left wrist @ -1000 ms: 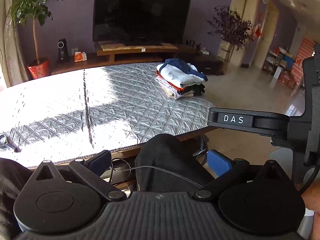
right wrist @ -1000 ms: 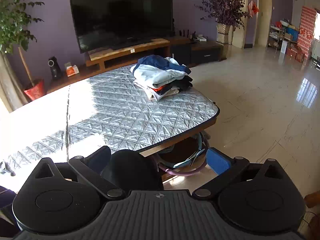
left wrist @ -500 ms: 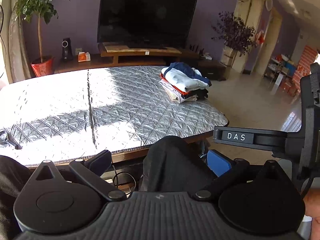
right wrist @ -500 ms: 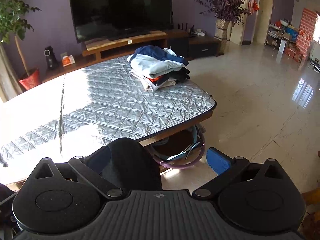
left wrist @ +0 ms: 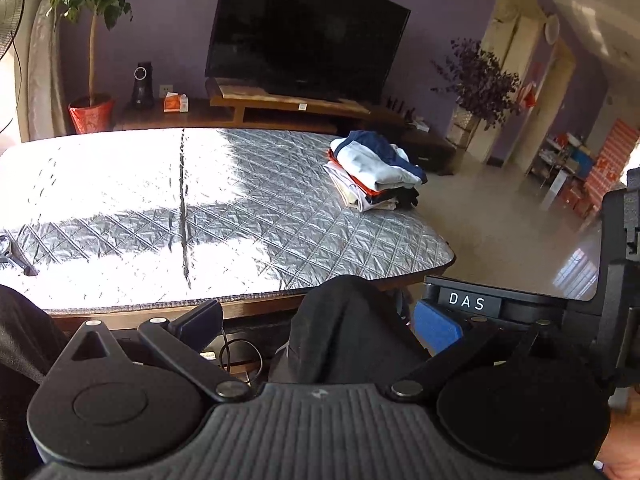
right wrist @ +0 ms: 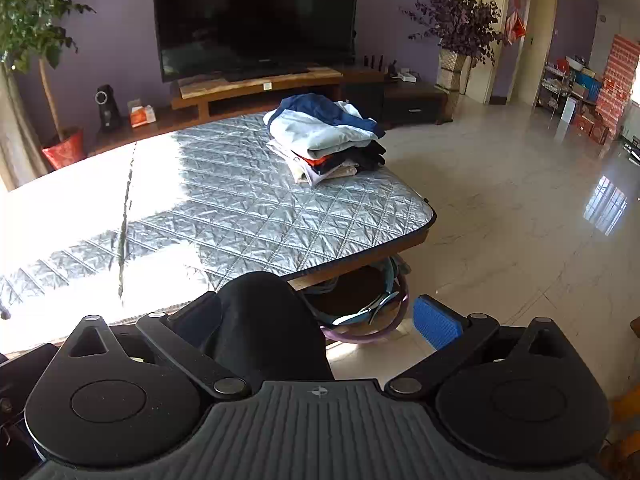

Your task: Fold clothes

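1. Far left, a potted tree (left wrist: 90,40) stands by the wall; beside it the quilted silver table (left wrist: 120,200) catches hard sun on its near half.
2. The left gripper (left wrist: 320,320) hangs low, just off the table's near edge; its fingers are spread wide, and a black garment (left wrist: 344,336) rises between them; I cannot tell whether either pad touches it, and nothing is pinched.
3. The right gripper (right wrist: 316,320) sits beside it, jaws equally wide apart; the black garment (right wrist: 260,320) bulges up against its left finger, the blue right pad (right wrist: 436,326) stands free of it.
4. That cloth looks soft and light, limp enough to sag and bunch; I judge it wants a hold on a hem or corner, one per gripper, not on the rounded bulk in the middle, which would slip and crumple.
5. Further right, on the table's far corner, a pile of folded clothes (left wrist: 372,172) is stacked, white and navy on top, orange and black beneath; well apart from both grippers.
6. Behind it, the television (right wrist: 256,20) on its wooden stand; right of all, bare shiny floor (right wrist: 520,220).
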